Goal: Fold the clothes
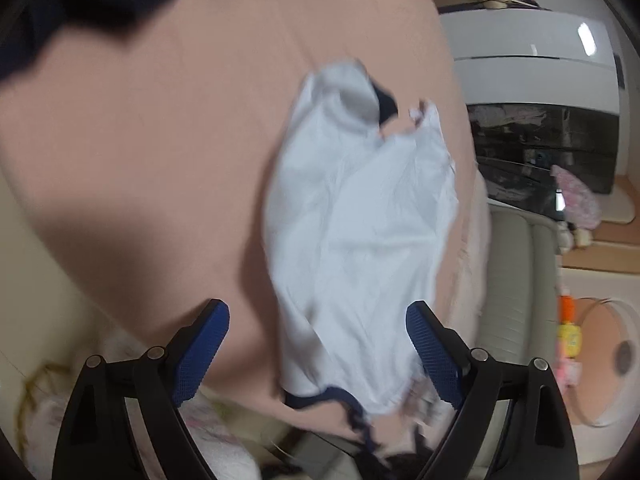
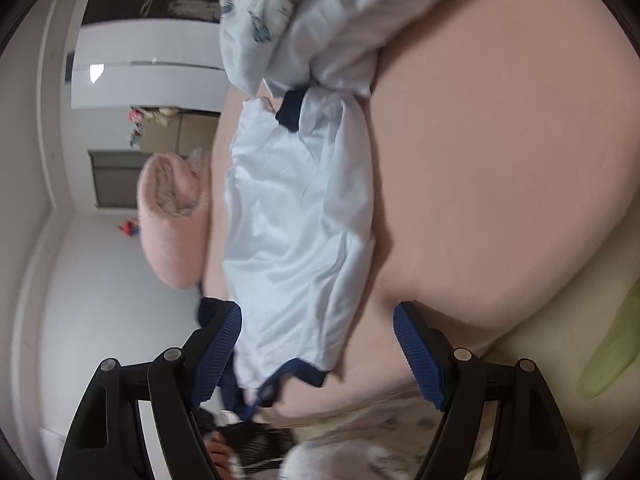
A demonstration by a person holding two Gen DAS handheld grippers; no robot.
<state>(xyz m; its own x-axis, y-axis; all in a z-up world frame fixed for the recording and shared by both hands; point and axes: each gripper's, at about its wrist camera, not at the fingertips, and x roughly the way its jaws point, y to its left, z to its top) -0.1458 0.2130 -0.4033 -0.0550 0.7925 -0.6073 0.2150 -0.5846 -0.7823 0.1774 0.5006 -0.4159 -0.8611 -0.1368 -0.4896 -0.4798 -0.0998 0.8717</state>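
L tongs point(image 1: 318, 354): black arms w/ blue ribbed pads, spread wide, nothing pinched. White garment point(image 1: 356, 240) w/ navy trim lies btwn and beyond the pads; pads not pressing on it. Frame blurred near the hem, so contact w/ the right-hand pad can't be told for sure.

R tongs point(image 2: 318, 354): also spread, empty. Left-hand pad sits just beside the garment's point(image 2: 296, 232) lower edge; right-hand pad well apart from it, over bare sheet.

Garment loc: flat, creased, on a pink bed sheet point(image 1: 160, 140). Navy hem nearest the tongs in both views; navy collar piece at the far end.

Rel. to garment:
- far end, R view: bundle of pale printed cloth point(image 2: 304, 16), touching/overlapping the garment's far end.
- left side, R view: pink rolled blanket point(image 2: 176, 216) at bed edge.
- far left corner, L view: dark cloth point(image 1: 80, 0) on the sheet, well apart.
- right side, L view: white cabinet point(image 1: 532, 72) beyond the bed.
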